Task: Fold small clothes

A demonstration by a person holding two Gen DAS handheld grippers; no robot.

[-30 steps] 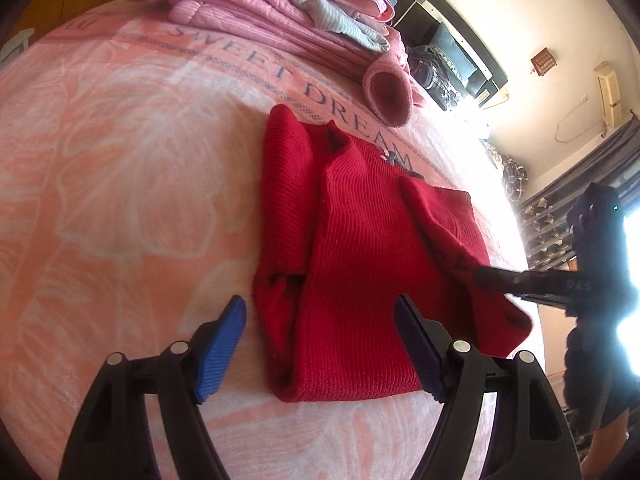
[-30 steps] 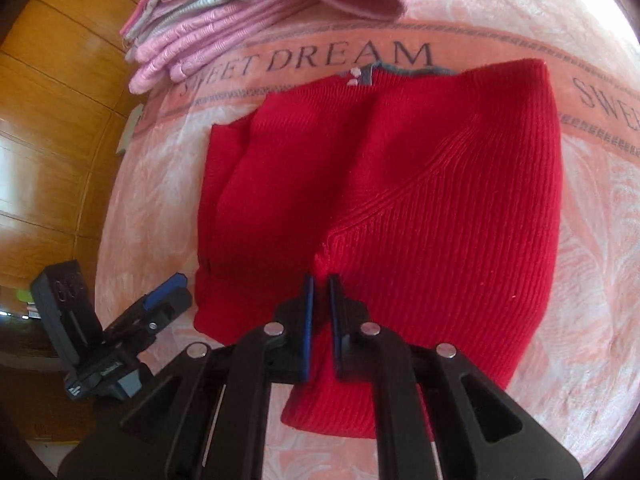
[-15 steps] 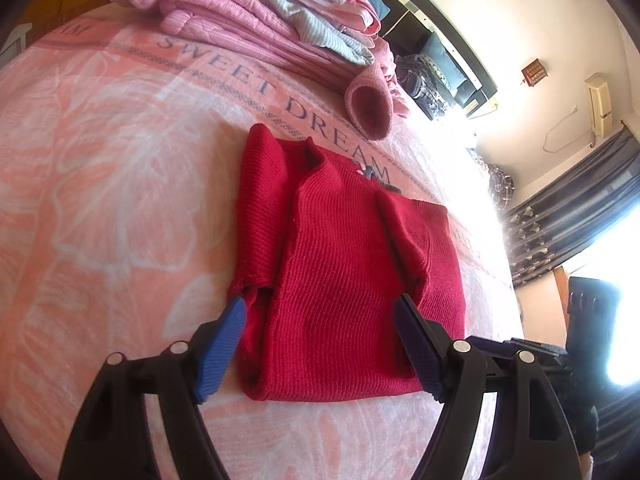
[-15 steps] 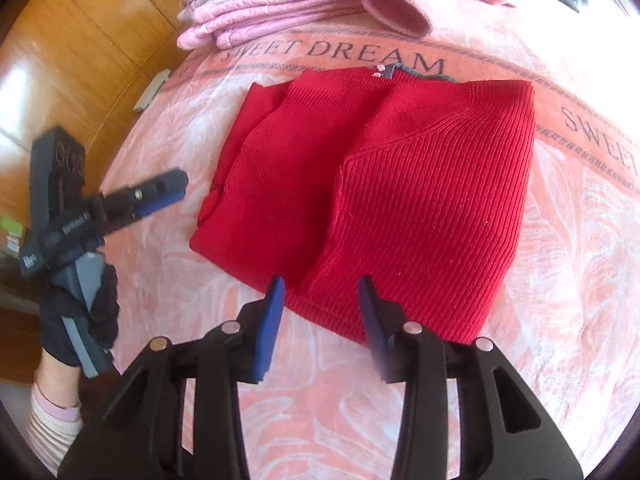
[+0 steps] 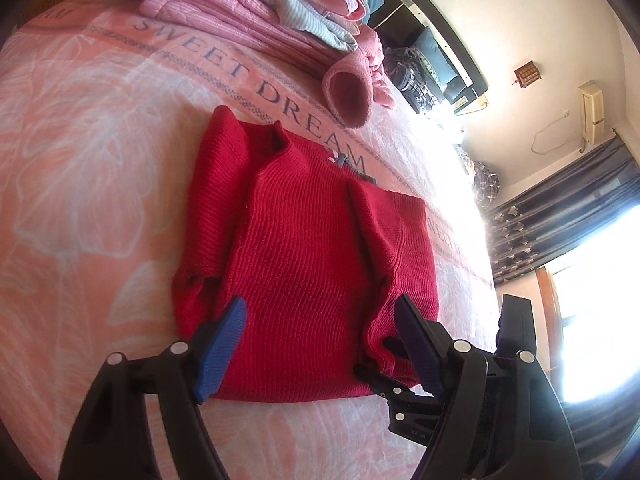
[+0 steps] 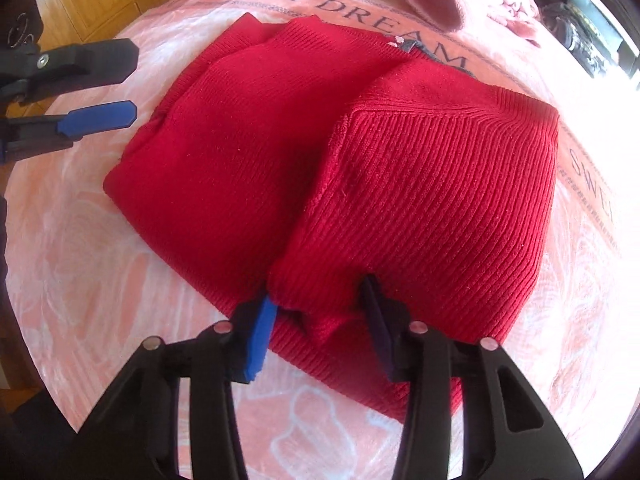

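Right gripper (image 6: 320, 320): jaws parted about halfway, straddling near hem of red sweater (image 6: 328, 160) where folded-in right sleeve ends; not yet closed on knit. Likely set to pinch hem for lengthwise fold.

Left gripper (image 5: 320, 340): jaws wide apart, empty, just short of same hem.

Sweater flat on pink blanket (image 5: 80, 160), both sleeves folded in; stack of pink clothes (image 5: 248, 12) beyond collar.

Black tool (image 5: 320, 344) frames, blue pads (image 5: 220, 354), silver screws (image 5: 179, 347).
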